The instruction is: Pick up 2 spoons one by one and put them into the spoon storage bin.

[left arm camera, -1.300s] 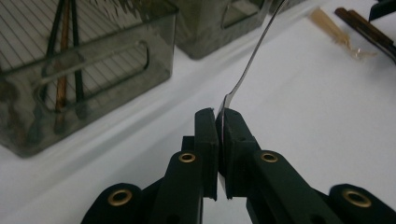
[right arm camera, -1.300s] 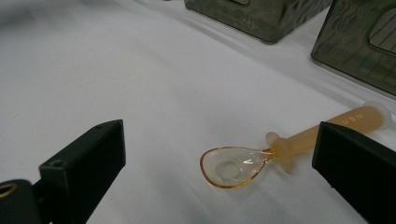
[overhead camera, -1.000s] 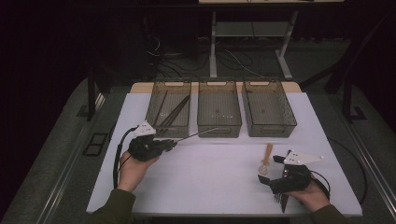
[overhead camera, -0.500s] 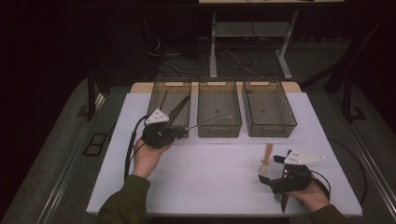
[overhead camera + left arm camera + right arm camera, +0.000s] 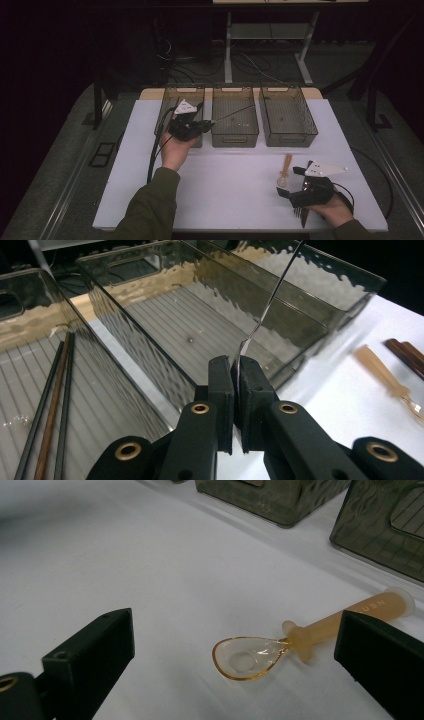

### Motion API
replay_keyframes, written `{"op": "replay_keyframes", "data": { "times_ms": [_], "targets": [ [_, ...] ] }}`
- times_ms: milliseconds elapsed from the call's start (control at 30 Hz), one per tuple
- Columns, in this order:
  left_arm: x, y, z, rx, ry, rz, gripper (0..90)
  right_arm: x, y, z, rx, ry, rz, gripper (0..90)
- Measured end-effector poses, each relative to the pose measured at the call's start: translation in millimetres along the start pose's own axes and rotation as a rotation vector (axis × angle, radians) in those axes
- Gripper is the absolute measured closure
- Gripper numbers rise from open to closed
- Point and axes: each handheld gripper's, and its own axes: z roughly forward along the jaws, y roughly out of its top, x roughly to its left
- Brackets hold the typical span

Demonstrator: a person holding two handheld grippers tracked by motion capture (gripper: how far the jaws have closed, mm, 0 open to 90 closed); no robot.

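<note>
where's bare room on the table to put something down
The white table is bare between the two hands, and along its left edge beside the left bin. Crowded: the bins along the far edge, with the left tongs there, and the near right corner with the spoon and right tongs.

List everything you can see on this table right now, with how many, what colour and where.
Bins: three, smoky clear plastic, in a row along the table's far edge.
Thin rod: one, silvery, clamped in the left gripper, slanting over the middle bin.
Sticks: about three, dark and brown, lying in the left bin.
Spoon: one, amber translucent, flat on the table before the right gripper.
Brown sticks: dark brown, count unclear, on the table beyond the spoon.
Table: one, white top.
Left gripper: black, shut on the rod, over the left bin.
Right gripper: black, jaws open either side of the spoon, near right.
</note>
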Motion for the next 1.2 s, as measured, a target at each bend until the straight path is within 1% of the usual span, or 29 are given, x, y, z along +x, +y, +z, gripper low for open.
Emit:
{"op": "replay_keyframes", "data": {
  "times_ms": [67, 100, 167, 200, 233, 267, 333, 367, 433, 467, 533, 633, 667, 733, 767, 800, 833, 900, 967, 1000, 1033, 1067, 1100, 1133, 1200],
  "targets": [
    [0.0, 3.0, 7.1, -0.003, 0.011, -0.021, 86.4, 0.4, 0.1, 0.3, 0.002, 0.0, 0.0, 2.5],
    [1.1, 4.4, 10.4, 0.003, 0.012, -0.02, 86.4, 0.5, 0.1, 0.3, 0.002, 0.0, 0.0, 2.5],
    [2.1, 7.2, 17.0, 0.011, 0.027, -0.03, 86.4, 0.1, 0.0, 0.2, 0.0, 0.0, -0.001, 2.5],
    [3.4, 8.4, 20.7, 0.01, 0.03, -0.029, 86.4, -0.1, 0.0, 0.1, -0.001, 0.0, -0.001, 2.5],
    [4.2, 9.6, 24.0, 0.013, 0.033, -0.041, 86.4, -0.2, 0.0, 0.0, -0.001, 0.001, 0.0, 2.5],
    [5.8, 11.0, 27.1, 0.022, 0.035, -0.036, 86.4, -0.2, 0.0, -0.2, -0.001, 0.002, 0.0, 2.5],
    [6.5, 13.2, 34.3, 0.02, 0.033, -0.053, 86.4, 0.0, 0.0, -0.3, -0.001, 0.004, 0.0, 2.5],
    [6.6, 14.6, 37.2, 0.02, 0.032, -0.05, 86.4, 0.0, 0.1, -0.3, -0.001, 0.005, 0.0, 2.5],
    [3.8, 17.1, 43.0, 0.031, 0.045, -0.054, 86.4, 0.2, 0.1, -0.3, -0.002, 0.006, -0.001, 2.5],
    [3.5, 17.9, 46.1, 0.046, 0.053, -0.039, 86.4, 0.2, 0.2, -0.3, -0.002, 0.006, 0.0, 2.5],
    [3.7, 18.1, 52.0, 0.072, 0.063, -0.027, 86.4, 0.4, 0.3, -0.1, -0.002, 0.007, 0.002, 2.5],
    [4.0, 16.8, 59.7, 0.082, 0.063, -0.04, 86.3, 0.7, 0.3, -0.1, -0.004, 0.009, -0.001, 2.5],
    [4.5, 16.2, 61.3, 0.094, 0.068, -0.034, 86.3, 0.7, 0.3, -0.3, -0.004, 0.01, -0.001, 2.5],
    [5.2, 15.2, 64.7, 0.104, 0.069, -0.036, 86.3, 0.4, 0.3, -0.5, -0.004, 0.01, 0.0, 2.5],
    [4.4, 14.5, 66.5, 0.103, 0.071, -0.048, 86.3, 0.2, 0.3, -0.4, -0.004, 0.01, 0.001, 2.5],
    [4.7, 14.2, 67.5, 0.111, 0.072, -0.043, 86.2, 0.2, 0.3, -0.3, -0.003, 0.01, 0.001, 2.5],
    [4.2, 13.8, 68.6, 0.115, 0.074, -0.045, 86.2, 0.4, 0.3, -0.2, -0.004, 0.01, 0.001, 2.5],
    [3.9, 13.4, 70.0, 0.125, 0.076, -0.034, 86.2, 0.7, 0.4, -0.1, -0.005, 0.012, 0.0, 2.5],
    [3.5, 12.7, 70.8, 0.131, 0.076, -0.035, 86.0, 0.7, 0.4, -0.1, -0.004, 0.011, 0.0, 2.5],
    [4.0, 12.5, 70.5, 0.145, 0.076, -0.026, 85.7, 0.6, 0.4, -0.1, -0.005, 0.011, 0.0, 2.5],
    [3.7, 12.2, 71.1, 0.14, 0.079, -0.035, 85.1, 0.6, 0.4, -0.3, -0.005, 0.011, 0.0, 2.4],
    [3.1, 12.3, 71.4, 0.122, 0.086, -0.046, 77.3, 0.5, 0.4, -0.3, -0.006, 0.011, -0.001, 2.5],
    [3.0, 12.8, 70.7, 0.116, 0.091, -0.044, 69.8, 0.6, 0.5, -0.3, -0.006, 0.011, -0.001, 2.5],
    [2.9, 13.7, 69.9, 0.114, 0.092, -0.038, 64.3, 0.7, 0.4, -0.3, -0.005, 0.011, -0.002, 2.5],
    [1.7, 14.6, 68.9, 0.094, 0.081, -0.046, 58.3, 0.7, 0.4, -0.4, -0.005, 0.011, -0.002, 2.5]
  ]
}}
